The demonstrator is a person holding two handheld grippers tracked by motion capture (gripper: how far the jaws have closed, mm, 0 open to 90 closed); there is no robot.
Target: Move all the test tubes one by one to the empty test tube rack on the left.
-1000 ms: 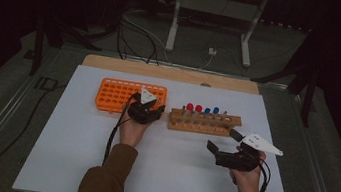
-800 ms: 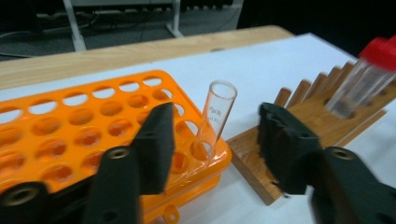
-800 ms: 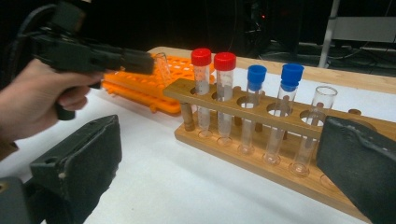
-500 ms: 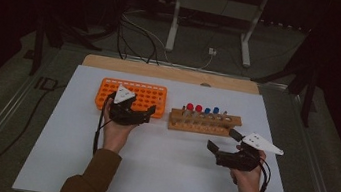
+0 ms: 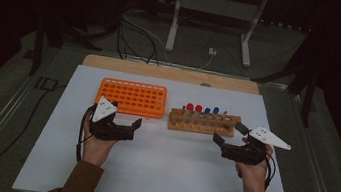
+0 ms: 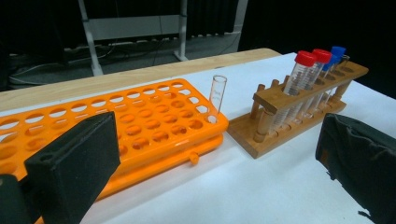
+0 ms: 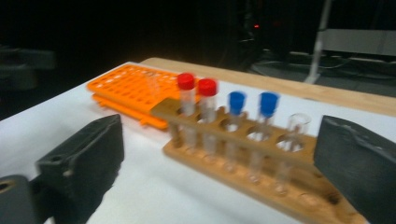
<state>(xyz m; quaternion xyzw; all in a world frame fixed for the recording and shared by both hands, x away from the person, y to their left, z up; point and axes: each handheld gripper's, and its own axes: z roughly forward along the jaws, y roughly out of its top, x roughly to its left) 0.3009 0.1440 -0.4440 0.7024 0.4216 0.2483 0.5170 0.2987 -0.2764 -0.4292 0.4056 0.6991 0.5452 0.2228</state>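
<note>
Left gripper (image 5: 135, 127): jaws wide apart, nothing between them. They have just been opening. In the left gripper view the two black pads frame an open gap of white table sheet (image 6: 261, 186).

Just beyond the left pad sits the orange rack (image 6: 140, 126), lying flat on the sheet. One uncapped glass tube (image 6: 216, 98) stands upright in a hole at the rack's corner nearest the wooden rack, clear of both pads. From above, the orange rack (image 5: 131, 97) lies just ahead of the left fingertips, not touching them.

Right gripper (image 5: 226, 134): jaws also wide, nothing held; they have just been closing a little, with only air between them. It is held low over the sheet, fingertips pointing toward the wooden rack (image 5: 202, 122), near its end but apart from it.

In the right gripper view the wooden rack (image 7: 243, 140) runs across the gap between the pads, farther off. Standing upright in it: two red-capped tubes (image 7: 187, 109), then two blue-capped tubes (image 7: 237, 121), then one uncapped clear tube (image 7: 294, 140) closest to the right-hand pad. This view is slightly blurred.

Both hands rest at the near side of the sheet, well apart from each other, with the two racks side by side ahead of the fingertips.
</note>
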